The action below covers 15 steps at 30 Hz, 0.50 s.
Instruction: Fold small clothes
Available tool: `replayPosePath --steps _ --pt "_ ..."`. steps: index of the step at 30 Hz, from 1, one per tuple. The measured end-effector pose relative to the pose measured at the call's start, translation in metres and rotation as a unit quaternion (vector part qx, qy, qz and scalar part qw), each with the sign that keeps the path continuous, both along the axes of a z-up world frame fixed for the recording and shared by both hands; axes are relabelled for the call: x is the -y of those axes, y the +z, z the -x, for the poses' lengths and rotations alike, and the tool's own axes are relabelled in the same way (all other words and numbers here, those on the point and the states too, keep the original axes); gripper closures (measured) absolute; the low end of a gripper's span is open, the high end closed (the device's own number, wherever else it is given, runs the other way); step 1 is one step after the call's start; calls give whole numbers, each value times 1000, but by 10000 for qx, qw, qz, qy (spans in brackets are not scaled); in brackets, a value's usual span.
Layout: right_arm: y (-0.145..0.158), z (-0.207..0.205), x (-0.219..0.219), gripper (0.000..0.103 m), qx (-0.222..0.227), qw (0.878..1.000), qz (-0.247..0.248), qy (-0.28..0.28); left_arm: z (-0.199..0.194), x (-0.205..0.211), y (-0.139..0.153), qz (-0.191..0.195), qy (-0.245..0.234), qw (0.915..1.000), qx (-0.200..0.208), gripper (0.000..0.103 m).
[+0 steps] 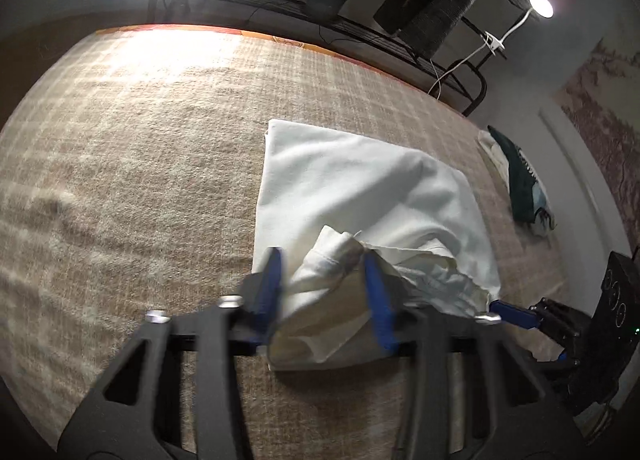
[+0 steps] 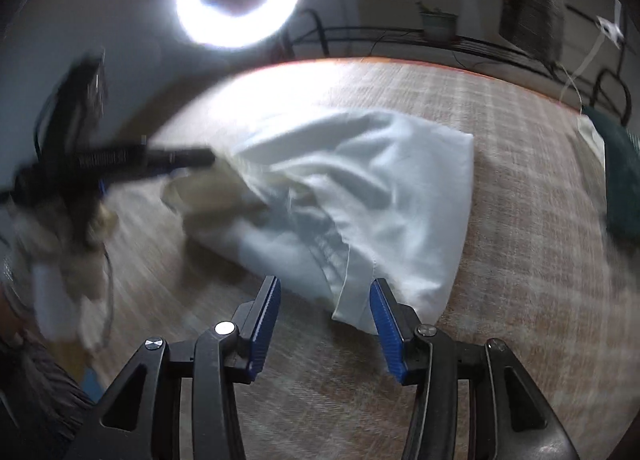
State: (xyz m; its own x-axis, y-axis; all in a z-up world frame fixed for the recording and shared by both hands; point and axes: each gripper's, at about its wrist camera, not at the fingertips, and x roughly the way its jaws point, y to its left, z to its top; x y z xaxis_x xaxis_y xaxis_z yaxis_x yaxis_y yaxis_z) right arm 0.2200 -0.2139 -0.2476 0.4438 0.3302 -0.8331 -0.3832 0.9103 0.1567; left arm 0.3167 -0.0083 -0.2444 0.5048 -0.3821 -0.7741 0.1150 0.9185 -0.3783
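Now you're mid-fold — your left gripper point(image 1: 322, 292) gapes around the white cotton garment's point(image 1: 360, 188) bunched near edge on the beige plaid blanket point(image 1: 140, 140), your right gripper point(image 2: 324, 314) open and empty at its five-o'clock corner — next, likely smoothing it flat.

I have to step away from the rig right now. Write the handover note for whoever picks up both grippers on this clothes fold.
Left gripper: jaws open, with bunched white cloth between them at the near left corner of the white garment; not clamped.
Right gripper: jaws open, at the garment's near right hem, holding nothing.
The garment lies on the beige blanket, far half flat, near edge rumpled and partly lifted. A dark green garment lies apart at the right.
Done: the white garment looks partly folded.
Left: probably grip both near corners, finish the fold, smooth it. The view from the right gripper is blurred, so check its position first.
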Motion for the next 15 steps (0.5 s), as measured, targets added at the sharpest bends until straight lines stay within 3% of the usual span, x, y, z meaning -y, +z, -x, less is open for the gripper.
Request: replayPosePath --steps 1,3,5,8,12,15 --pt "-3 1 -3 59 19 9999 146 58 1 3 -2 -84 -91 9999 6 96" --pt "-7 2 -5 90 66 9988 469 101 5 7 -3 -215 -211 9995 118 98" --pt "-8 3 -4 101 137 9976 673 98 13 12 1 -406 -396 9981 260 99" --pt "1 9 5 103 330 9970 685 108 35 15 10 -749 -737 9930 530 99" --pt "13 19 18 103 495 9964 666 167 77 29 12 -1659 -1387 9704 1078 99" --pt "14 26 31 103 483 9970 603 100 96 30 1 -1775 -1708 9644 959 99"
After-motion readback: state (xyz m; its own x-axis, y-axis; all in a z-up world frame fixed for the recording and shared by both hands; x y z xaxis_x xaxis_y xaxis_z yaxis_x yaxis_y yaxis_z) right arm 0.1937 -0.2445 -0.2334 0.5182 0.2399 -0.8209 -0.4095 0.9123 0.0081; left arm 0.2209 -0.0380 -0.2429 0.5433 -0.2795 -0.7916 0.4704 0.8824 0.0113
